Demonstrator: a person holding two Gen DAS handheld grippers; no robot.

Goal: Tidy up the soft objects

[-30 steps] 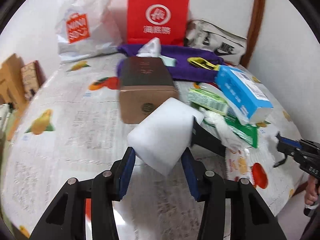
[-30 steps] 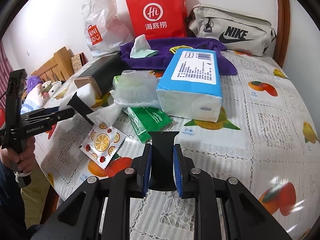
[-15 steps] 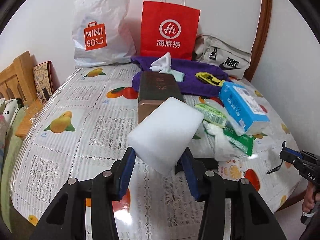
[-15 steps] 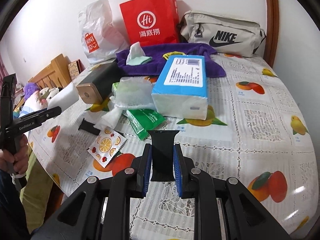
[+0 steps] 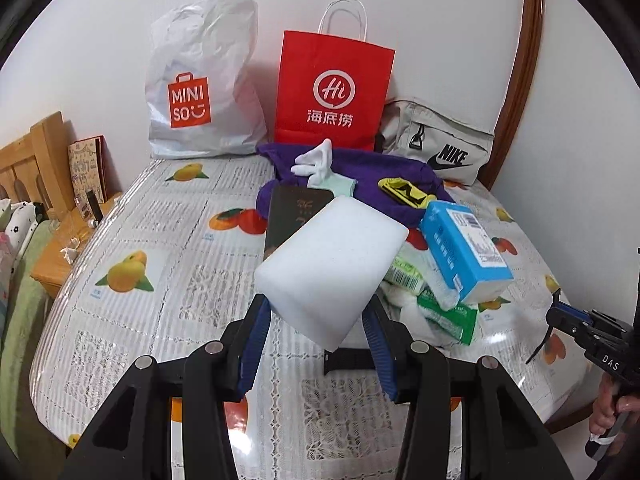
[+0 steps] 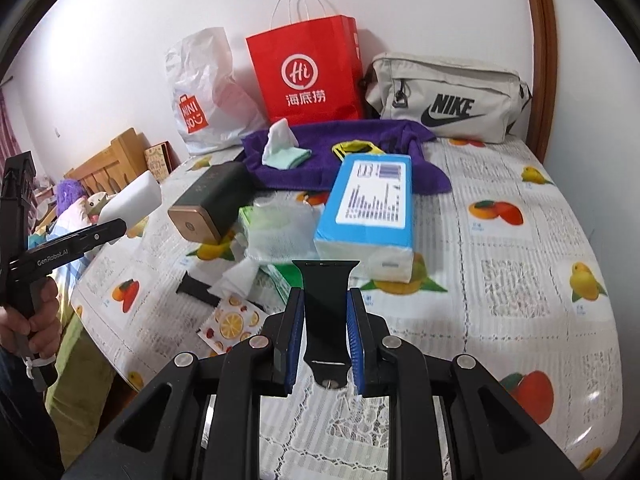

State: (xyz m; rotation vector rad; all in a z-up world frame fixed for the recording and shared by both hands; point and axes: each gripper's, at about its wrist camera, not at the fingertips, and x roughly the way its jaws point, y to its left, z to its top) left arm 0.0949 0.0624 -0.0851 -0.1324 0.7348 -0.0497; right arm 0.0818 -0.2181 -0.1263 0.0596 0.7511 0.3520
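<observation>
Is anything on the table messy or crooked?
Yes. The blue tissue pack is propped crookedly on a jumble of green packets and a crumpled white tissue, not flat on the table. A purple cloth lies bunched behind it, and a black strap piece sits loose nearby.

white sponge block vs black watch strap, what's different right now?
The white sponge block is thick, boxy and pale; the black watch strap is thin, flat and dark. The block sits tilted in the left gripper, jaws well apart; the strap stands upright in the right gripper, jaws close together. Shared: both are clamped between blue pads and held above the table.
</observation>
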